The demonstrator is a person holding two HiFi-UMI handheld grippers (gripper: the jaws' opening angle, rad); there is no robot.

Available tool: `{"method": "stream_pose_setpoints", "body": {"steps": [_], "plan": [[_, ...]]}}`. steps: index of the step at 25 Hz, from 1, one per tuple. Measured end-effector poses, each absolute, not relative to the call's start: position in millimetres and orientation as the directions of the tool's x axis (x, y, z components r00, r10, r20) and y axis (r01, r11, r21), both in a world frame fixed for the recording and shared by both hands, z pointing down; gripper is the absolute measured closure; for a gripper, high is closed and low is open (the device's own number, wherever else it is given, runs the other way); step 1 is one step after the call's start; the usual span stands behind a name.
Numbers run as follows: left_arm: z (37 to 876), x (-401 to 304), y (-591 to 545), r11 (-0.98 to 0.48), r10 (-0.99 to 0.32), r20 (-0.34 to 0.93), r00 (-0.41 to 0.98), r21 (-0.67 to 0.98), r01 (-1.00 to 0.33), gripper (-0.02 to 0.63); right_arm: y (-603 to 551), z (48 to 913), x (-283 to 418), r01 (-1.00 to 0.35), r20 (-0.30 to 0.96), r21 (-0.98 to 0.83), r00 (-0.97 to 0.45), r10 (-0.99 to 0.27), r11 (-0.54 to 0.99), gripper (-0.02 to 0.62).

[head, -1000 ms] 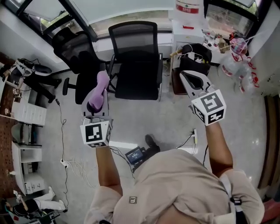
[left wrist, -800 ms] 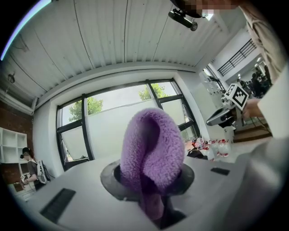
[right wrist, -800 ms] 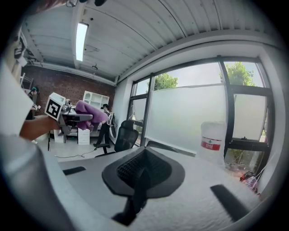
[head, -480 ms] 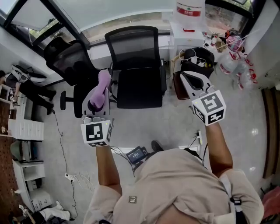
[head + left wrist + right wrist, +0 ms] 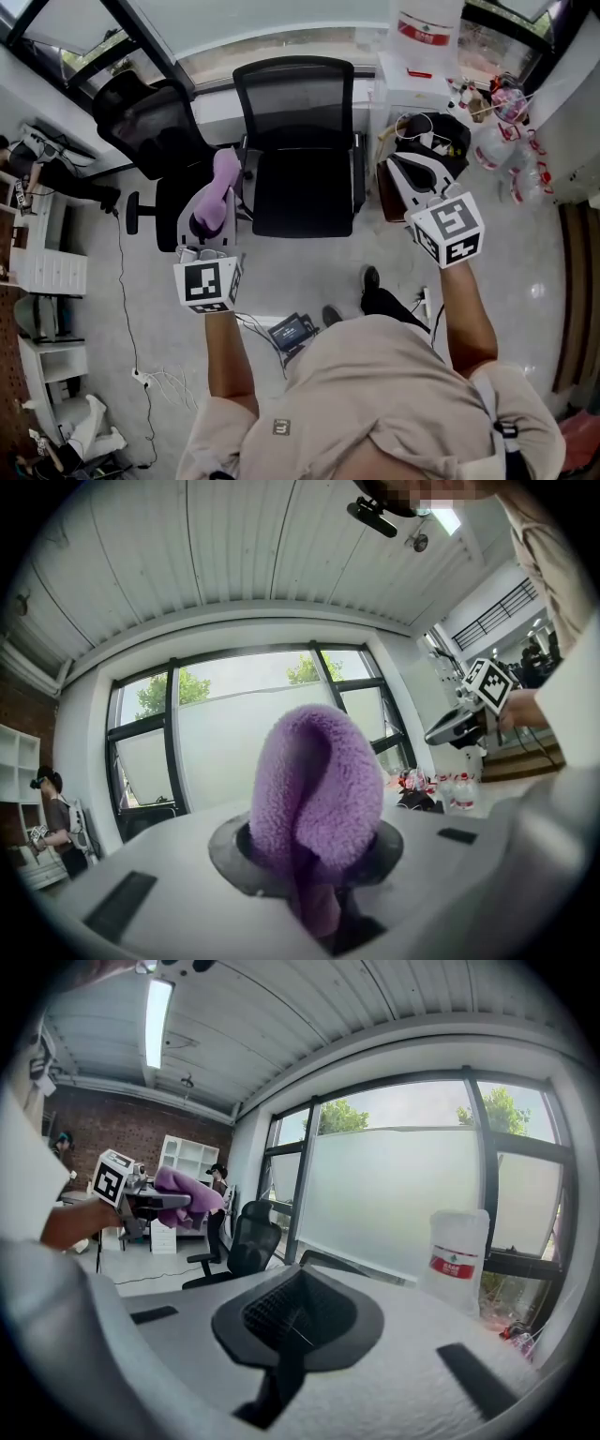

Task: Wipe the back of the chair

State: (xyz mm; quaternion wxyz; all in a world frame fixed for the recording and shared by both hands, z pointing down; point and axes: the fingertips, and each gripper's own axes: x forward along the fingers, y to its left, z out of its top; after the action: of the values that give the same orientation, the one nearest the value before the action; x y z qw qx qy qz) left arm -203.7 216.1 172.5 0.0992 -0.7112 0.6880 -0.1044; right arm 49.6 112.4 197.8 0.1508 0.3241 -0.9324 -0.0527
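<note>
A black mesh office chair (image 5: 293,94) stands ahead by the window, its seat (image 5: 305,192) facing me. My left gripper (image 5: 210,217) is shut on a purple cloth (image 5: 217,187), held just left of the seat, over the chair's armrest. In the left gripper view the purple cloth (image 5: 317,789) bulges up out of the left gripper (image 5: 317,878). My right gripper (image 5: 409,178) is shut and holds nothing, to the right of the chair. In the right gripper view the right gripper (image 5: 298,1314) has its ribbed pads together, and the left gripper with the cloth (image 5: 183,1199) shows at the left.
A second black chair (image 5: 150,122) stands left of the first. A water jug (image 5: 427,23), a black bag (image 5: 427,131) and plastic bottles (image 5: 506,141) crowd the right. Cables (image 5: 159,375) and a small device (image 5: 289,330) lie on the floor. White shelves (image 5: 42,253) line the left.
The view has shifted a little, so the chair sits slightly further right. A foot has stepped forward at the right. Both grippers keep their hold and place.
</note>
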Motion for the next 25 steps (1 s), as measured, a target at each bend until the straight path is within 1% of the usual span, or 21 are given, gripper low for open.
{"method": "stream_pose_setpoints", "body": {"steps": [13, 20, 25], "plan": [[163.1, -226.1, 182.6, 0.149, -0.985, 0.035, -0.169, -0.317, -0.937, 0.529, 7.6, 185.6, -1.3, -0.453, 0.200, 0.179, -0.852, -0.483, 0.873, 0.601], [170.5, -216.9, 140.8, 0.214, -0.968, 0.054, -0.245, -0.334, -0.918, 0.529, -47.8, 193.5, -0.7, -0.399, 0.193, 0.161, -0.885, -0.425, 0.903, 0.601], [173.0, -206.2, 117.3, 0.235, -0.961, 0.055, -0.269, -0.345, -0.909, 0.529, -74.1, 201.1, 3.6, -0.377, 0.190, 0.147, -0.896, -0.400, 0.914, 0.601]]}}
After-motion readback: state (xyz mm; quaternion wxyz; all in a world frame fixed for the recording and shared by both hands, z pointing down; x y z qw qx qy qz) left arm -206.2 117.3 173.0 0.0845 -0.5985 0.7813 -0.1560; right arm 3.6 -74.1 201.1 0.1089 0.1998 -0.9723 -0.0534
